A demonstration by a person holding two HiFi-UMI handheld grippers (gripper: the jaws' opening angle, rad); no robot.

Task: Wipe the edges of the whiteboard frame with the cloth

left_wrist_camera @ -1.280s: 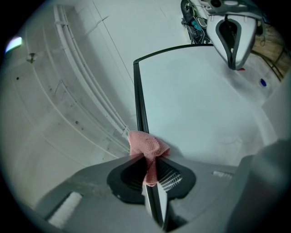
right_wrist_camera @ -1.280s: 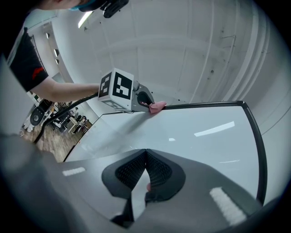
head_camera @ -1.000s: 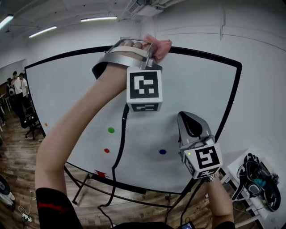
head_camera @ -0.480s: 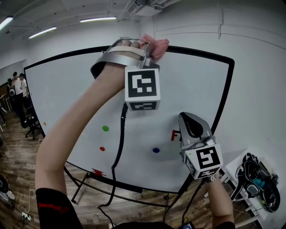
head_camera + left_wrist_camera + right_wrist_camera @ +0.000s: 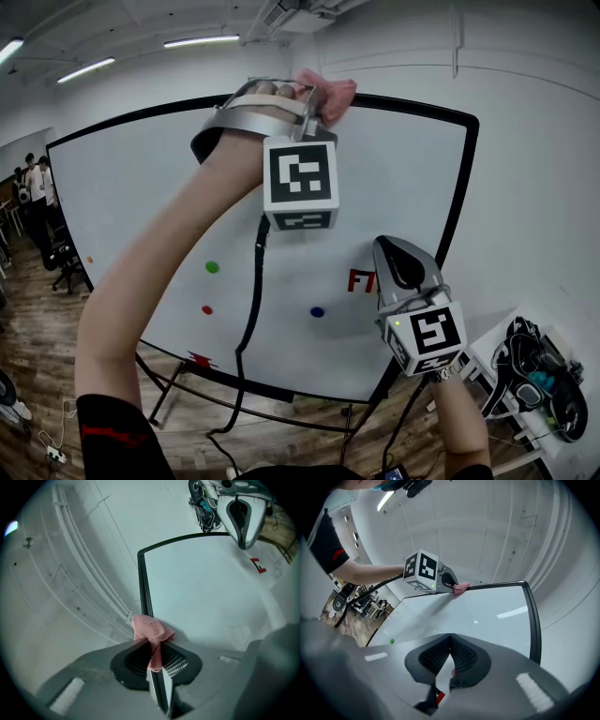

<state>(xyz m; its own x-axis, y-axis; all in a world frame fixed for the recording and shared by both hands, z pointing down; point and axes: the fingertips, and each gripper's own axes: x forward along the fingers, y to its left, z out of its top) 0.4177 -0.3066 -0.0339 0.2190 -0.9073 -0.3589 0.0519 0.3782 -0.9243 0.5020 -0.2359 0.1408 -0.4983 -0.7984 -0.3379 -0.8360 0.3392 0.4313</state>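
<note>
Hanging low before the board, right gripper [image 5: 450, 638] has its jaws pressed together on nothing. Left gripper [image 5: 157, 654] pinches the pink cloth [image 5: 151, 630] against the top rail of the whiteboard frame [image 5: 142, 578]. Judged best: firm contact, wad straddling the rail, slide toward the corner. Count: two grippers, one cloth, one board, three coloured dots, one of them green [image 5: 212, 266].
</note>
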